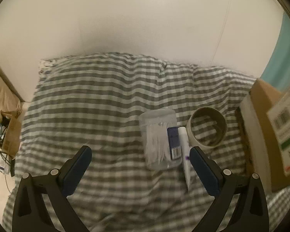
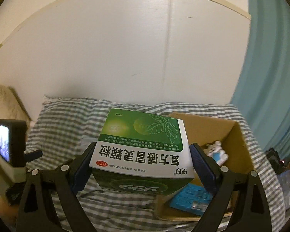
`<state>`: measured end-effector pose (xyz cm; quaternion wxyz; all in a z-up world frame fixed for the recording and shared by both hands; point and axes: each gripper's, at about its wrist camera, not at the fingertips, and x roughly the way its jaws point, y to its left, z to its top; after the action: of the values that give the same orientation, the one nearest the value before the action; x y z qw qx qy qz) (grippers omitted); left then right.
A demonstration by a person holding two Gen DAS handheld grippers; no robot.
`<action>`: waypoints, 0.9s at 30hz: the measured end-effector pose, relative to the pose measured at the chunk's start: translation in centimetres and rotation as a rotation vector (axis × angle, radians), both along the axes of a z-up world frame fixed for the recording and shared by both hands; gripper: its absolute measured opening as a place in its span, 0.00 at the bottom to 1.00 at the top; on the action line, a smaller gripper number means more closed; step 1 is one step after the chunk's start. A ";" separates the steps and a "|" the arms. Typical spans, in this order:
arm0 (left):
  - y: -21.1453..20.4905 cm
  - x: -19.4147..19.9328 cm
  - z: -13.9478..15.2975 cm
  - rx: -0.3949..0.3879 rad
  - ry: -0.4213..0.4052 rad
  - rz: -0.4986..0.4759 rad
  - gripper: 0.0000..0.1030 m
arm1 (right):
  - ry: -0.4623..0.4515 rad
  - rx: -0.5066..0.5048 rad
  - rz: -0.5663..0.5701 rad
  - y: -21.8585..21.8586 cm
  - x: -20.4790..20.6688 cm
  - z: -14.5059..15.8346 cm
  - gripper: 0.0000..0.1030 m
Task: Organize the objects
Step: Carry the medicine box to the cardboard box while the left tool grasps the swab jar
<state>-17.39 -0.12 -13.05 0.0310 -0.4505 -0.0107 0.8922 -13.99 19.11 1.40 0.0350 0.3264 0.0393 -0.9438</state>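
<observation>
Everything is placed here against the cardboard box (image 2: 230, 133), which sits on the checked bedspread (image 1: 98, 104) and looks like the collecting point for the loose items. Farthest to its left, the left gripper (image 1: 140, 153) hovers low over the bed with its jaws wide apart and nothing between them, probably lined up for the next pick. Nearer the box lies a clear tub of cotton swabs (image 1: 158, 139) on its side, with a white tube (image 1: 184, 154) touching it and an open tape roll (image 1: 207, 126) just beside the box's wall. At the box's left edge, the right gripper (image 2: 142, 161) is clamped on the green medicine carton (image 2: 143, 147), gripping its two long sides so it stays level for lowering. Inside the box already rest a blue pad (image 2: 189, 199) and a small white figurine (image 2: 215, 151).
</observation>
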 end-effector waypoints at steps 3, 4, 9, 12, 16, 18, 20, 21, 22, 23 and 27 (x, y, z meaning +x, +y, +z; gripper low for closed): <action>1.1 -1.6 -1.8 0.004 -0.033 -0.011 0.94 | 0.003 -0.002 0.004 0.5 -0.4 -0.4 0.90; 1.3 -1.9 -2.2 0.006 -0.038 -0.016 0.94 | 0.009 0.002 0.003 0.5 -0.5 -0.5 0.90; 2.0 -3.9 -4.7 0.007 -0.084 -0.016 0.86 | 0.029 0.025 0.013 0.2 -1.3 -0.8 0.90; 2.0 -4.6 -5.7 0.071 -0.119 -0.035 0.70 | 0.035 0.011 0.009 0.6 -1.2 -0.9 0.90; 1.8 -4.6 -5.7 0.109 -0.127 -0.049 0.63 | 0.035 -0.006 0.007 0.8 -1.0 -0.9 0.90; 1.5 -4.2 -5.5 0.111 -0.132 -0.047 0.63 | 0.031 -0.008 0.002 0.5 -0.7 -0.8 0.90; 1.3 -3.5 -4.9 0.099 -0.129 -0.041 0.63 | 0.026 -0.011 0.000 0.7 -0.6 -0.6 0.90; 1.1 -3.0 -4.3 0.094 -0.122 -0.036 0.63 | 0.022 -0.016 -0.001 0.8 -0.5 -0.5 0.90; 0.9 -2.6 -3.8 0.095 -0.116 -0.035 0.63 | 0.017 -0.022 -0.001 0.9 -0.5 -0.5 0.90; 0.7 -2.0 -3.2 0.098 -0.108 -0.034 0.63 | 0.013 -0.029 -0.003 1.1 -0.4 -0.3 0.90; -0.1 0.2 -0.1 0.099 -0.078 -0.025 0.63 | 0.016 -0.045 -0.005 1.3 0.4 0.8 0.90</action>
<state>-17.22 -0.17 -13.17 0.0642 -0.4831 -0.0505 0.8717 -13.60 20.42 2.19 0.0395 0.3182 0.0174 -0.9470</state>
